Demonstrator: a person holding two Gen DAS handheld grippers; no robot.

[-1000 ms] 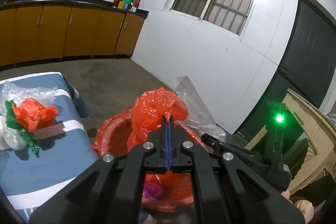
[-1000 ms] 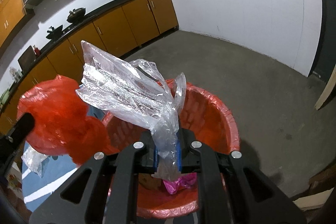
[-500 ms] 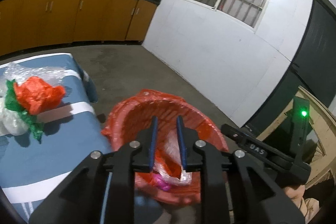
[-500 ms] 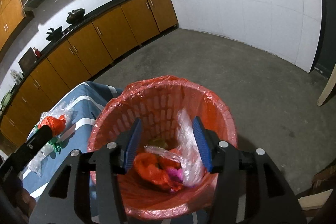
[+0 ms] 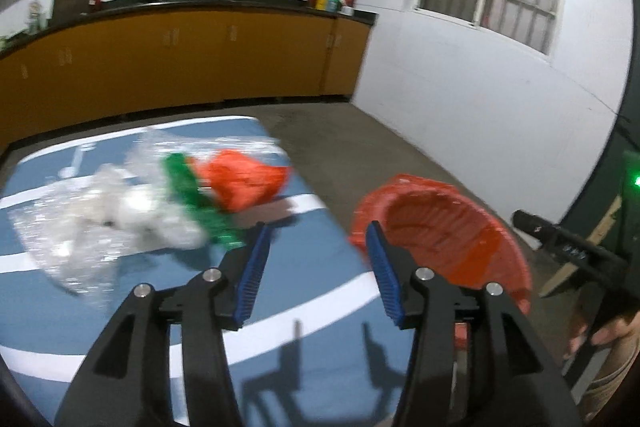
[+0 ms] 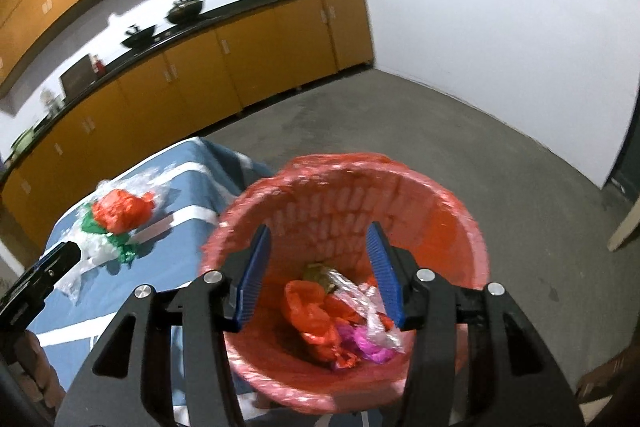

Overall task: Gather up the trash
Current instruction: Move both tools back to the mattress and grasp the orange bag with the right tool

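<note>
A red bin lined with a red bag stands beside the blue-clothed table. Inside it lie a red bag, a clear wrapper and pink scraps. My right gripper hovers over the bin, open and empty. My left gripper hangs above the table's near right part, its jaws opening, nothing between them. Ahead of it on the cloth lie a red bag, a green bag and clear plastic, also seen in the right wrist view as a small pile.
Orange cabinets under a black counter run along the far wall. Grey concrete floor spreads beyond the bin. A wooden board leans at the right. The right hand's tool shows at the right edge of the left wrist view.
Both grippers opened and dropped their loads, a red bag and a clear wrapper, into the bin. The left gripper then swung left from the bin over the table.
</note>
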